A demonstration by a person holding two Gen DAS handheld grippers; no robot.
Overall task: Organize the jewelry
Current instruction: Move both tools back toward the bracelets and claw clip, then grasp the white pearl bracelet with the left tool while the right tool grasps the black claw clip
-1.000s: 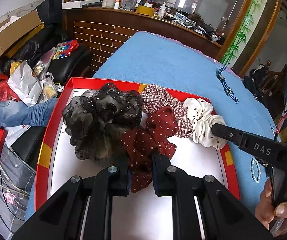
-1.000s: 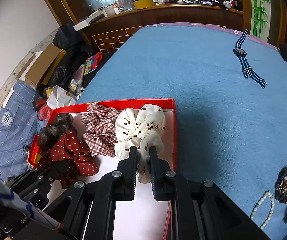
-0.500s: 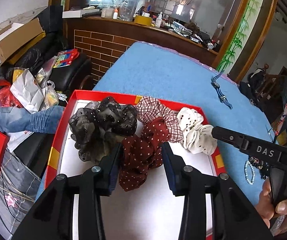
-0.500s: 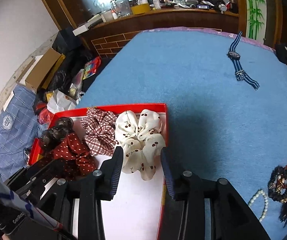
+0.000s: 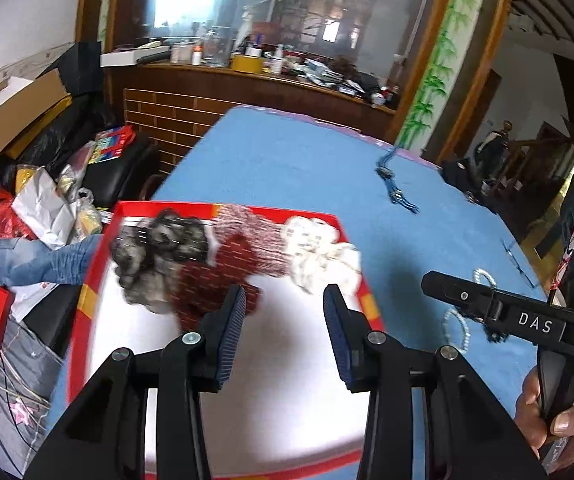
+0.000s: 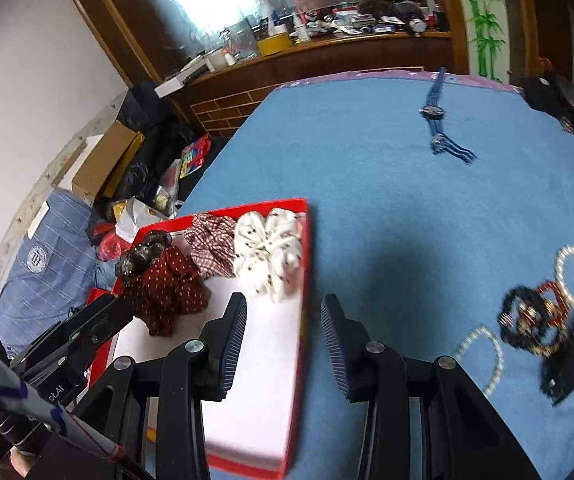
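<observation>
A red-rimmed white tray (image 5: 95, 276) (image 6: 302, 280) on the blue cloth holds several scrunchies: black sheer (image 5: 159, 248), dark red dotted (image 5: 223, 276) (image 6: 167, 284), red plaid (image 5: 259, 240) (image 6: 211, 244) and cream (image 5: 319, 256) (image 6: 267, 256). My left gripper (image 5: 283, 304) is open and empty above the tray's white floor, just short of the scrunchies. My right gripper (image 6: 283, 312) is open and empty over the tray's right rim. Pearl bracelets (image 6: 573, 276) and dark beaded bracelets (image 6: 527, 320) lie on the cloth to the right. A blue striped watch (image 6: 435, 116) (image 5: 391, 180) lies farther back.
The blue cloth (image 6: 407, 184) covers the table. A wooden counter (image 5: 255, 80) with clutter stands behind it. Bags, boxes and clothing (image 5: 39, 200) are piled on the left beyond the table edge. The right gripper's body (image 5: 507, 312) shows in the left wrist view.
Both grippers let go of their scrunchies, the left the dark red one and the right the cream one, opened wide and pulled back and up from the tray. The views swing right.
</observation>
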